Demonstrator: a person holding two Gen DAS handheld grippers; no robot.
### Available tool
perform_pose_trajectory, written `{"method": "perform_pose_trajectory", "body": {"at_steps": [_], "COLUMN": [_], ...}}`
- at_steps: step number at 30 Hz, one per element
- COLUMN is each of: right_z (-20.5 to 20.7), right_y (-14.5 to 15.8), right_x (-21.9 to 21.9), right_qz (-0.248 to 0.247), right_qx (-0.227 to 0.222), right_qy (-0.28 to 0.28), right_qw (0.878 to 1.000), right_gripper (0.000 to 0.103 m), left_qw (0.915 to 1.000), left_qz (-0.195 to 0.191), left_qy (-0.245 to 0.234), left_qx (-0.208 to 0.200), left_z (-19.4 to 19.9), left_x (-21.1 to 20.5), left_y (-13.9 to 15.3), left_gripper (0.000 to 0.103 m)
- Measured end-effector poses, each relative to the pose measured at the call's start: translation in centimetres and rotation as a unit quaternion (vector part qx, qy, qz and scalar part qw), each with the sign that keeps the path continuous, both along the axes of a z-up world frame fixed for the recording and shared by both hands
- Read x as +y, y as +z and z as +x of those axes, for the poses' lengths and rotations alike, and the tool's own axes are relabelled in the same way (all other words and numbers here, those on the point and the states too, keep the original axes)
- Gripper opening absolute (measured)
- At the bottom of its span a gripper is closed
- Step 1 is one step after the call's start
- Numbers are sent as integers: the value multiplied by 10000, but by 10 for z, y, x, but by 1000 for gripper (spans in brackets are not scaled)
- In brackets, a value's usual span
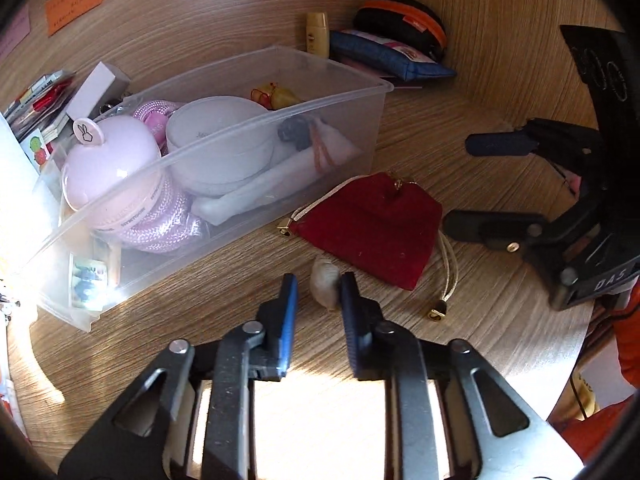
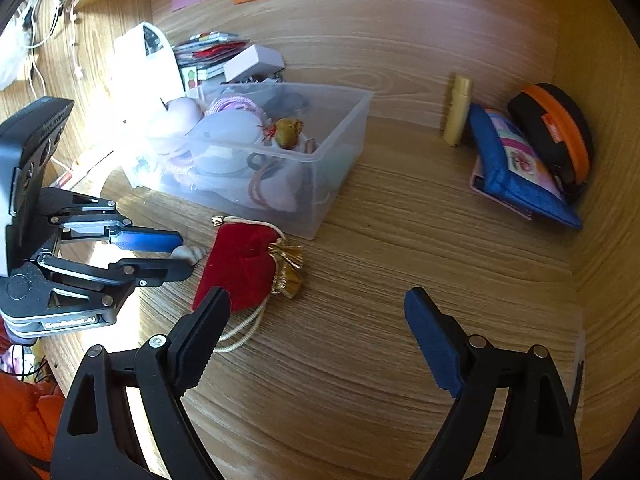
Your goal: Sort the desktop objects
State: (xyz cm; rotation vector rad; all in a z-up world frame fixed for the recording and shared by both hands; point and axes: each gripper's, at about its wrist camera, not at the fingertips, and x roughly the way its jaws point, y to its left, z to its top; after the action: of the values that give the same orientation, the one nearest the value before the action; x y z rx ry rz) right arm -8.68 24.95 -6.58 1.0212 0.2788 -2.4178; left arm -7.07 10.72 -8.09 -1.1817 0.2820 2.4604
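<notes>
A wooden worktop (image 1: 460,140) carries a clear plastic bin (image 1: 224,152) full of oddments, with a red velvet pouch (image 1: 372,228) just beside it. The right tool (image 2: 316,332) gapes wide near the pouch; the left tool (image 1: 318,296) pinches a small pale shell (image 1: 325,285) on the worktop.

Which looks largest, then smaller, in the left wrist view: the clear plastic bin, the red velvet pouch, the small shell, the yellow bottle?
Largest to smallest as they look:
1. clear plastic bin
2. red velvet pouch
3. small shell and yellow bottle: look alike; the bottle stands farther back, so no ranking between them.
</notes>
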Motion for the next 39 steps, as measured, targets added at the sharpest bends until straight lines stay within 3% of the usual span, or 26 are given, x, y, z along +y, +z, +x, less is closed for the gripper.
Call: {"method": "perform_pose_trajectory", "body": {"at_steps": [7,14,22,23,33,39], "right_z": [-7,-15,-18,-18,-13,0], "right_y": [-5,-9,-17,-19,-14,-2], "right_x": [-23,-44,-67,-69,-67,-61], "right_qz": [70,229,449,514,241,97], "right_qx": [-273,-362,-431,-437,-532,-323], "right_qy": [284,433,599,613,758,777], "right_qw": [9992,9981,9963,9958,9954,9964], "right_gripper": [87,87,85,83,32,29], "left_qw": [9992,9971,9949,9948,9934,9923], "left_qz": [347,649,907,924,1023,1045], "left_qy": [133,357,396,386,402,530], "left_qx": [-123,144,176,188,317,395], "left_z": [-6,0,1,1,3,5], "left_x": [-12,-26,-35,-35,-39,-47], "left_y": [1,11,15,16,22,25], "left_gripper": [14,14,14,14,14,14]}}
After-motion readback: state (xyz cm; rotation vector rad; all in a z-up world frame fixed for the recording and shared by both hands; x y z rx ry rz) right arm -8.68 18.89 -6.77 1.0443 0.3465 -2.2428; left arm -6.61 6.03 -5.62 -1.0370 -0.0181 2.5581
